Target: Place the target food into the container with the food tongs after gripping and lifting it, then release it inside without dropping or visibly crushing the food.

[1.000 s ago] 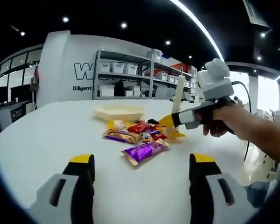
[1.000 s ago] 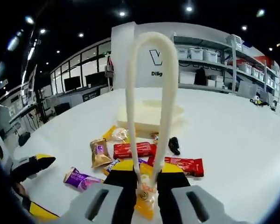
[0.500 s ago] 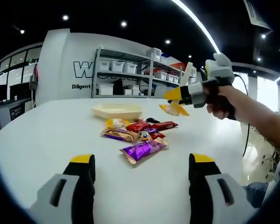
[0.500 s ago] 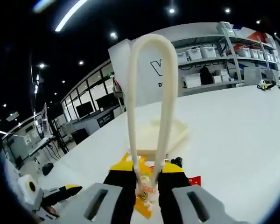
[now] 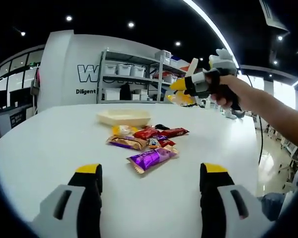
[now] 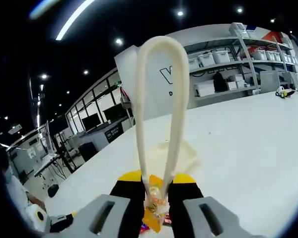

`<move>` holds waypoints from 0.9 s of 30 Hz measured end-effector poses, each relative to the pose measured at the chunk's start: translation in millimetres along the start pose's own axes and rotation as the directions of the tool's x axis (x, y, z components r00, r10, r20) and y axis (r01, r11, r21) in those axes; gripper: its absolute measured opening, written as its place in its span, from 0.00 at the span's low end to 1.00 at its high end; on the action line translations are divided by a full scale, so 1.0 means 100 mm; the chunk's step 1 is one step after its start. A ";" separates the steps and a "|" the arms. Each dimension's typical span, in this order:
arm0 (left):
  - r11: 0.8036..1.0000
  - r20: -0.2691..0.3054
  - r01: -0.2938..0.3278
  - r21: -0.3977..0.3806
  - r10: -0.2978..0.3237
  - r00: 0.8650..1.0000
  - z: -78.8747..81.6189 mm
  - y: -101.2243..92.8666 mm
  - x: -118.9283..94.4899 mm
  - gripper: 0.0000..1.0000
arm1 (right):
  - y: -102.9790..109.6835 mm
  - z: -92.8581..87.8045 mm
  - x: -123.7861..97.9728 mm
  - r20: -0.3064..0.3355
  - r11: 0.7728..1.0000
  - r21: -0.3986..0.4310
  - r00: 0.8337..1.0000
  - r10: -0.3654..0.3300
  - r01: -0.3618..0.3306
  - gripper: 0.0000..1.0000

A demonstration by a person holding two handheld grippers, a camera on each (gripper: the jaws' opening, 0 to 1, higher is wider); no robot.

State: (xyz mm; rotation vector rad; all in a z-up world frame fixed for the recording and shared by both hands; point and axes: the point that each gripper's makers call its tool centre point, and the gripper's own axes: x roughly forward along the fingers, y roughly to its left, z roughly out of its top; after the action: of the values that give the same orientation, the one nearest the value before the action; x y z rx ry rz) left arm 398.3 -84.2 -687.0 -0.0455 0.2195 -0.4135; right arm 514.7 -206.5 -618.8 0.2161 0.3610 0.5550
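In the right gripper view my right gripper (image 6: 156, 182) is shut on cream food tongs (image 6: 158, 99), whose loop stands up in front of the camera. The tongs pinch a yellow-orange wrapped snack (image 6: 154, 212) low between the jaws. Behind them lies a shallow cream container (image 6: 186, 154). The left gripper view shows the right gripper (image 5: 180, 85) in a person's hand, holding the snack (image 5: 181, 98) in the air, higher than the container (image 5: 124, 117) and to its right. My left gripper (image 5: 151, 171) is open above the white table (image 5: 49, 144), holding nothing.
Several wrapped snacks lie in a loose pile in front of the container: a purple one (image 5: 153, 159), a brown-gold one (image 5: 126, 143) and red ones (image 5: 161, 133). Shelves with white bins (image 5: 139, 74) stand behind the table. The person's forearm (image 5: 268, 111) reaches in from the right.
The right gripper has lifted the tongs and the yellow-orange snack off the pile, up and towards the container. The left gripper has stayed put and open.
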 end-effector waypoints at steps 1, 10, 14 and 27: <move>1.000 0.001 0.001 0.000 -0.001 1.000 0.00 0.00 0.00 0.79 | -0.01 0.05 -0.01 0.007 1.000 -0.007 1.000 -0.001 0.001 0.11; 1.000 -0.005 0.003 0.003 -0.003 1.000 -0.01 -0.01 -0.01 0.79 | -0.12 0.34 0.07 0.021 1.000 0.025 1.000 0.016 -0.016 0.11; 1.000 -0.007 0.002 0.007 -0.002 1.000 -0.02 -0.01 -0.01 0.79 | -0.12 0.50 0.24 0.013 0.998 0.045 0.999 0.033 -0.034 0.11; 1.000 0.002 0.007 0.028 -0.007 1.000 0.00 -0.02 0.01 0.78 | -0.05 0.68 1.02 -0.057 0.997 -0.037 0.996 0.070 -0.072 0.12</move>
State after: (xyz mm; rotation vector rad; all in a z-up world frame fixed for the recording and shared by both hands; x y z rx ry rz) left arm 398.5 -86.8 -687.5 -0.0197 0.2112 -0.4235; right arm 624.1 -162.3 -585.8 0.1768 0.3978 0.6382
